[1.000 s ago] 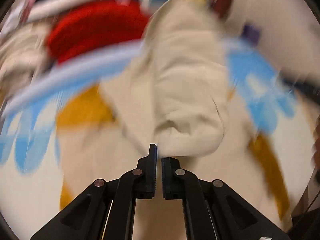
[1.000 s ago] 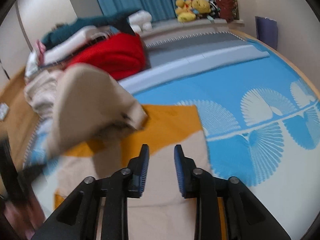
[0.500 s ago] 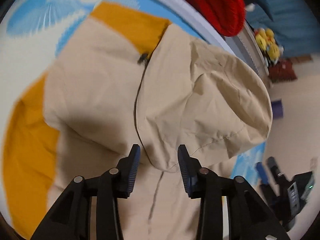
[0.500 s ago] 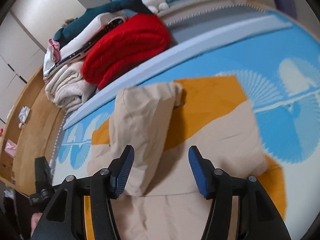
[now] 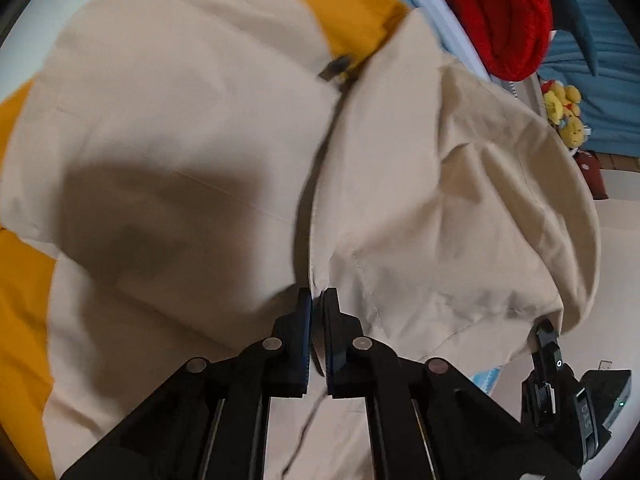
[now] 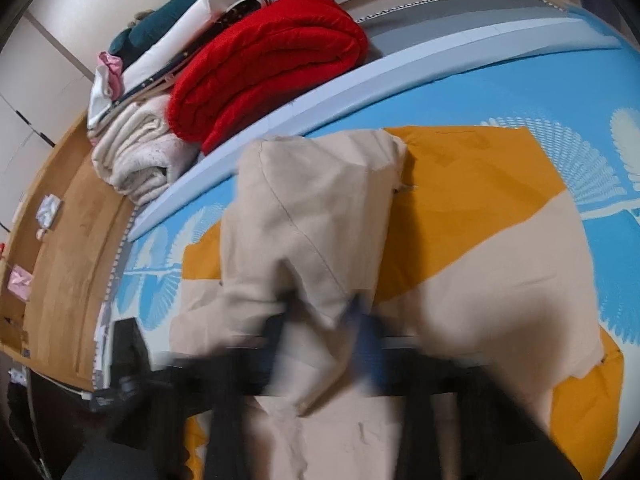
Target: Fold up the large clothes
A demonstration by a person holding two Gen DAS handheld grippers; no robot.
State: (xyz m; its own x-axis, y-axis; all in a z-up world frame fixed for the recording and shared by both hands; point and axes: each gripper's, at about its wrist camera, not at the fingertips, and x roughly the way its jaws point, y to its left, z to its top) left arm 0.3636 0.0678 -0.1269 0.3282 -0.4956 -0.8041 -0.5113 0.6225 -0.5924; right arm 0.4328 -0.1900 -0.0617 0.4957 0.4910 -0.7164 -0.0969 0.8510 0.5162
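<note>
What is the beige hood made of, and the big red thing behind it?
The beige hood looks like smooth, matte woven cloth, maybe cotton or nylon: it shows crisp creases and stitched seams. The folded red blanket looks thick, soft and fuzzy, probably fleece or knit, with plump rounded folds. I can't tell the exact fibre of either.
</note>
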